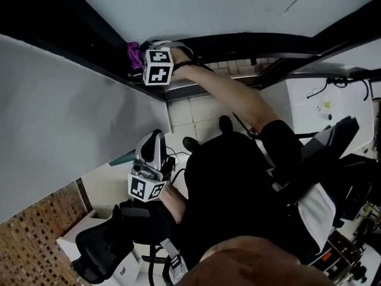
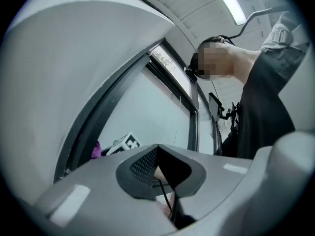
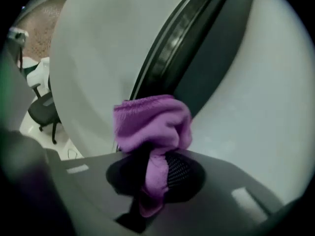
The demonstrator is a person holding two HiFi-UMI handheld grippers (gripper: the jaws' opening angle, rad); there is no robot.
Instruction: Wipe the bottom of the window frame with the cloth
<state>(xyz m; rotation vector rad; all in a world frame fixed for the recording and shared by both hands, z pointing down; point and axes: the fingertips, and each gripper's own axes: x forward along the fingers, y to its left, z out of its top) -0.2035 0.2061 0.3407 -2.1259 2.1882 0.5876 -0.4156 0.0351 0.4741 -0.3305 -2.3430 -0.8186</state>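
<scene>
A purple cloth (image 1: 133,53) is pressed against the dark window frame (image 1: 83,40) at the upper left of the head view. My right gripper (image 1: 141,62), under its marker cube, is shut on the cloth. In the right gripper view the cloth (image 3: 152,122) bunches out of the jaws of the right gripper (image 3: 153,156) against the black frame channel (image 3: 172,48). My left gripper (image 1: 155,137) is held low by the person's body, away from the frame. In its own view the left gripper (image 2: 157,149) is shut with nothing in it. That view also catches the cloth (image 2: 96,150) far off.
A white wall (image 1: 59,130) runs below the frame, with window glass (image 1: 196,5) above it. A black office chair (image 1: 101,243) stands at the lower left beside mosaic flooring (image 1: 41,219). A white cabinet (image 1: 315,106) and cables sit at the right. The person's dark torso (image 1: 238,189) fills the middle.
</scene>
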